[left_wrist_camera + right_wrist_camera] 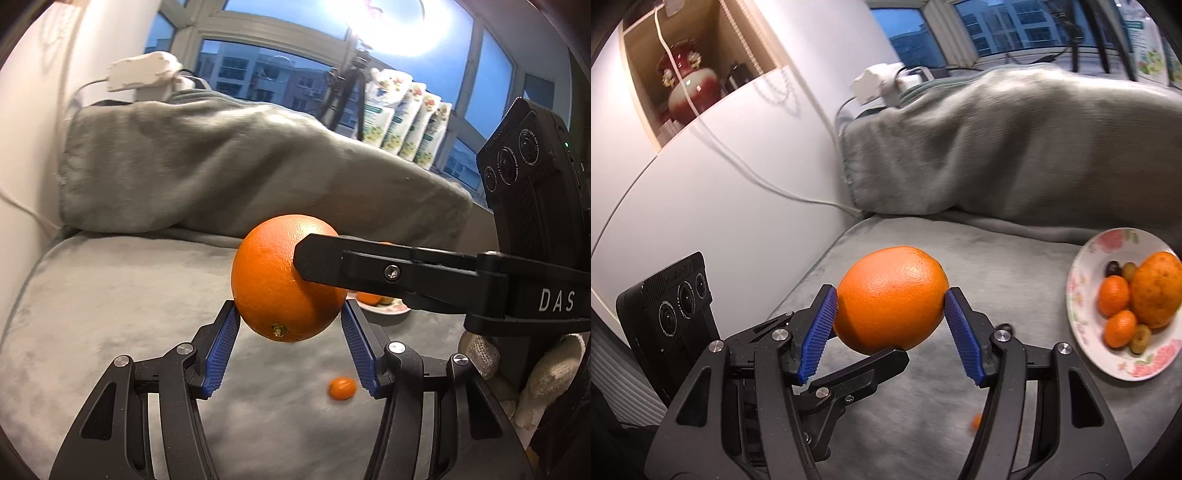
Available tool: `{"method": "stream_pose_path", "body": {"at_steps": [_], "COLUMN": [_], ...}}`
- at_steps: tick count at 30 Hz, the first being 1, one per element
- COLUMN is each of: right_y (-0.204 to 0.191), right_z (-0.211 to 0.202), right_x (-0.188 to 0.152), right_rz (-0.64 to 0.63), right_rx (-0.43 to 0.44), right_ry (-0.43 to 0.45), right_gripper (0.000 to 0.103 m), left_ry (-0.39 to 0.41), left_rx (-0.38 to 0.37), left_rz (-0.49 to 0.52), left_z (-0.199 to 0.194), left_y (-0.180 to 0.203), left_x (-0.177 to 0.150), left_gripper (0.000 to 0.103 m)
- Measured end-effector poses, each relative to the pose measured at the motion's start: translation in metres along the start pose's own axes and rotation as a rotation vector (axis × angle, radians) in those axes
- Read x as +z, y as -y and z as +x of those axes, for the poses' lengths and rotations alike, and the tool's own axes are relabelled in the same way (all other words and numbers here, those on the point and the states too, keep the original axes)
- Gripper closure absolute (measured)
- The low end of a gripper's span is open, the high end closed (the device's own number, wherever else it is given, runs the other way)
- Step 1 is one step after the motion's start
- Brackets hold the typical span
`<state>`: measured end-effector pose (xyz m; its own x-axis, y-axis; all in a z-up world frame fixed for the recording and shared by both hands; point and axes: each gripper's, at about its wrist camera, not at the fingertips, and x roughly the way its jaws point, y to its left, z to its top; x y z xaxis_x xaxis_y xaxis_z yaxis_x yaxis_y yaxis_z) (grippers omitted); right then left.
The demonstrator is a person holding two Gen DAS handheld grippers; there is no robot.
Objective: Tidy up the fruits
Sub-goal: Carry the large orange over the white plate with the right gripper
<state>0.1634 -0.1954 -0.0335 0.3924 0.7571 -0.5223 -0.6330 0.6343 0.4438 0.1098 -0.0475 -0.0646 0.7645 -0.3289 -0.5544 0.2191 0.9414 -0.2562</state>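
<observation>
Two grippers clamp one orange (284,280) in mid-air: left gripper (290,314) and right gripper (891,306) each pinch it (crosswise). Open grey cushion (1015,258) lies below; the plate (1082,280) sits rightward.

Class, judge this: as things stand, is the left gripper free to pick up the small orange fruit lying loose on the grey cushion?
Probably not: the left gripper and right gripper both clamp the big orange, so its jaws are occupied above the small fruit.

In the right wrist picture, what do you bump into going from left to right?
Black camera block → big orange held in the jaws → flowery plate of fruit, with small tangerines and then a bigger orange on it.
</observation>
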Motion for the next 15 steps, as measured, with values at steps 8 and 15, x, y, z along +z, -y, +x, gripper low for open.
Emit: {"method": "stream_pose_path", "body": {"at_steps": [8, 15], "right_y": [0.037, 0.063], "right_z": [-0.025, -0.035], "right_x": [0.002, 0.004], "right_rz": [0.050, 0.083], "right_rx": [-0.045, -0.076], "right_ry": [0.039, 0.051], "right_gripper": [0.039, 0.039], "left_ry": [-0.025, -0.050], "left_rx": [-0.052, -0.086], "left_rz": [0.036, 0.048], "left_z": [0.029, 0.052], "left_y": [0.027, 0.041], "left_x": [0.012, 0.019], "left_gripper": [0.047, 0.047]}}
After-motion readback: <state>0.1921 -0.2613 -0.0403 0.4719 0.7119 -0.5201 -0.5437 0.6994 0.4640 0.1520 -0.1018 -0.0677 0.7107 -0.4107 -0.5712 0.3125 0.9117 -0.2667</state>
